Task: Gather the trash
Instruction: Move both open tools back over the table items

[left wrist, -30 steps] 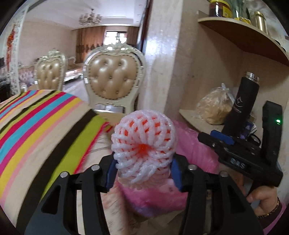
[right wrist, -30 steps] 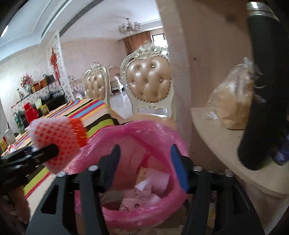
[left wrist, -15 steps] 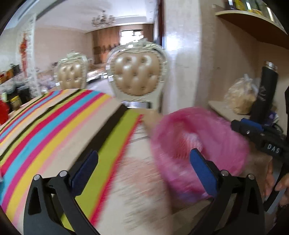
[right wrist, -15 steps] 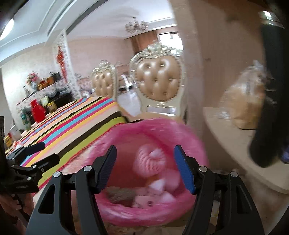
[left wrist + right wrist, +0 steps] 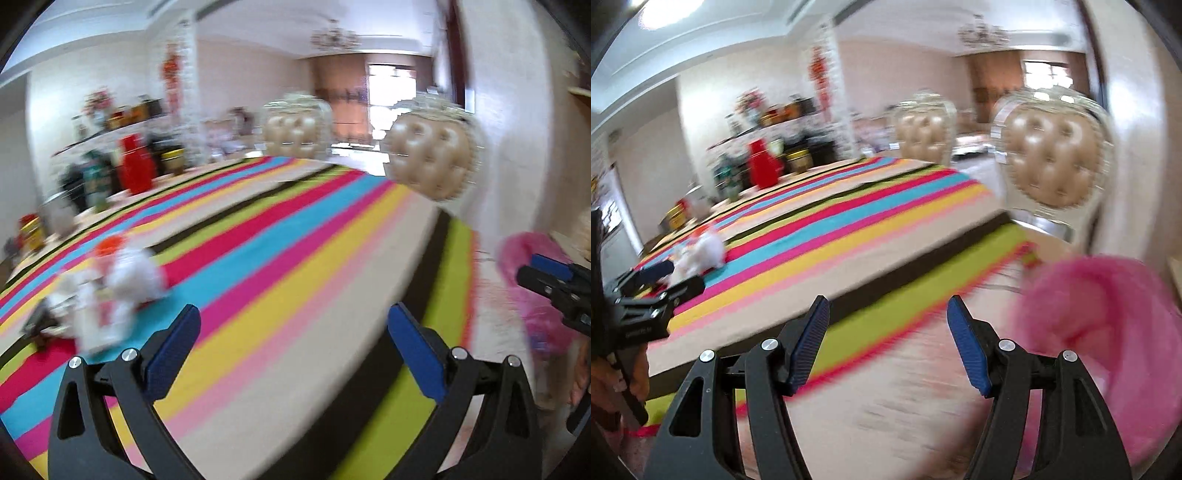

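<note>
My left gripper (image 5: pixel 293 326) stands wide open over the striped tablecloth (image 5: pixel 280 236), nothing between its blue pads. A blurred heap of white and orange trash (image 5: pixel 110 280) lies on the cloth ahead to its left. The pink-lined trash bin (image 5: pixel 532 295) sits at the right edge, behind the right gripper's tip (image 5: pixel 554 284). In the right wrist view my right gripper (image 5: pixel 886 332) is open and empty above the table's near edge. The pink bin (image 5: pixel 1108 332) is at its right. The trash heap (image 5: pixel 701 254) lies far left, near the left gripper (image 5: pixel 653 291).
Two tufted gold chairs (image 5: pixel 1052 166) (image 5: pixel 923 129) stand at the table's far end. A red jug (image 5: pixel 762 168) and other containers crowd a sideboard at the back left. A marble pillar (image 5: pixel 517 129) rises at the right. A hand (image 5: pixel 613 380) holds the left gripper.
The left gripper opened and the white-and-orange foam net dropped into the pink bin. Both grippers then swung left, away from the bin, toward the striped table.
</note>
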`<action>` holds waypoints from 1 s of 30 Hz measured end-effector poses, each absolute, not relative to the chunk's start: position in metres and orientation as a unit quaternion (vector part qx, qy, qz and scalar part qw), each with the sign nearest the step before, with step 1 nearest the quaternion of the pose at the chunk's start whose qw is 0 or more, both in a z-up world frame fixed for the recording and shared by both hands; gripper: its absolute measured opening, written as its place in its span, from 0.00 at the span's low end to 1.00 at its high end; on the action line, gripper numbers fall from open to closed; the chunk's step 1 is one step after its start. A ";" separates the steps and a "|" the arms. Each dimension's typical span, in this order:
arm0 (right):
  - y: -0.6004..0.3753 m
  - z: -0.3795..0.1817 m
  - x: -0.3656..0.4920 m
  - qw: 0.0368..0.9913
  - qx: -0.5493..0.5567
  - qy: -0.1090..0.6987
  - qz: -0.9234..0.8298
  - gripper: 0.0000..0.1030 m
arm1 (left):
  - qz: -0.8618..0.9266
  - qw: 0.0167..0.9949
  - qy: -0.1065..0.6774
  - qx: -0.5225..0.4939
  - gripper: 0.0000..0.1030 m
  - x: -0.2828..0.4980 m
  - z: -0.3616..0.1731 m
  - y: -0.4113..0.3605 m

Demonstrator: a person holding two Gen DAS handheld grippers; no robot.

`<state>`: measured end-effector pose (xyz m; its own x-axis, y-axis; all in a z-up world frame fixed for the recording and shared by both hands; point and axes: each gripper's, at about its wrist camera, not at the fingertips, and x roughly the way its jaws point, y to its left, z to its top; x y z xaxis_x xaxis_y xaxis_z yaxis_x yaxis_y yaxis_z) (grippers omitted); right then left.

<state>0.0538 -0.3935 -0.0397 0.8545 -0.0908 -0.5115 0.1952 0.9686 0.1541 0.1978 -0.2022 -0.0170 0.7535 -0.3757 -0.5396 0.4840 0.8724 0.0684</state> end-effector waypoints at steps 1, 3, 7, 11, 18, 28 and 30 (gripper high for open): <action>-0.379 -0.038 0.064 0.959 0.094 0.262 -0.058 0.62 | -0.214 0.935 0.266 0.096 0.95 0.204 -0.016 -0.186; -0.352 -0.036 0.082 0.960 0.082 0.267 -0.026 0.62 | -0.177 0.943 0.269 0.082 0.95 0.217 -0.015 -0.151; -0.288 -0.035 0.122 0.957 0.058 0.282 0.038 0.62 | -0.099 0.958 0.259 0.078 0.95 0.240 -0.015 -0.083; -0.233 -0.036 0.156 0.950 0.033 0.298 0.086 0.62 | -0.016 0.963 0.263 0.059 0.95 0.264 -0.017 -0.008; -0.148 -0.044 0.220 0.929 0.019 0.337 0.152 0.62 | 0.090 0.958 0.270 -0.024 0.95 0.282 -0.024 0.090; -0.062 -0.058 0.282 0.914 -0.014 0.353 0.200 0.48 | 0.187 0.941 0.264 -0.101 0.93 0.271 -0.025 0.144; -0.050 -0.062 0.292 0.909 -0.019 0.362 0.205 0.46 | 0.194 0.938 0.263 -0.115 0.87 0.270 -0.025 0.151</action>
<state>0.2922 -0.0500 -0.0620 0.6537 0.3600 -0.6656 -0.3869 0.9149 0.1149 0.2702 0.1512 -0.0247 0.7860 0.3043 -0.5382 -0.4249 0.8982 -0.1127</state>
